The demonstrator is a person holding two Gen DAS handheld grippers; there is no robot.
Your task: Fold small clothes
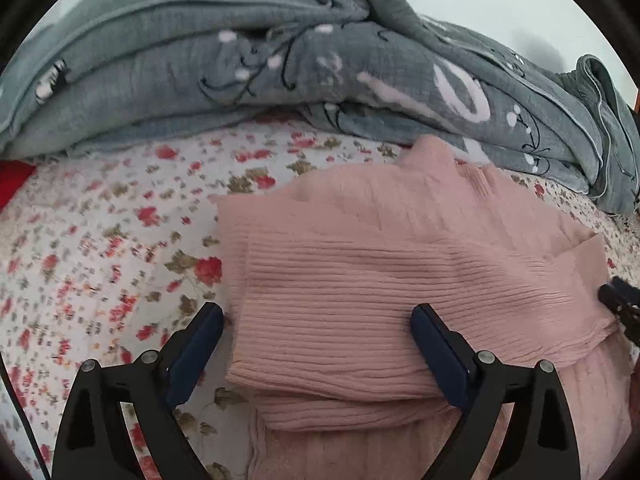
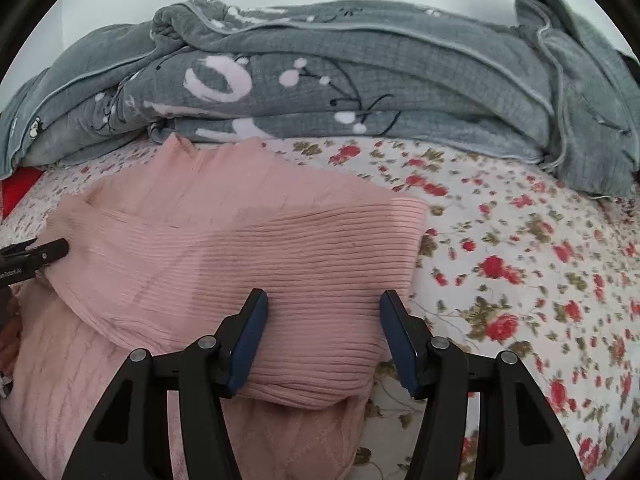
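1. Covering the whole work area, a floral bedsheet with red roses on white lies flat.
2. Grey blanket, bunched along the far edge of the sheet, bears white and black printed motifs.
3. Pink ribbed knit garment lies on the sheet, folded over itself; its far corner touches the blanket.
4. Left gripper: jaws spread wide, straddling the garment's left folded edge, one pad over the sheet, the other over the knit; nothing clamped.
5. Right gripper: jaws parted over the garment's right folded part; pads not pressing the fabric.
6. Red item at the sheet's far left edge; identity unclear.
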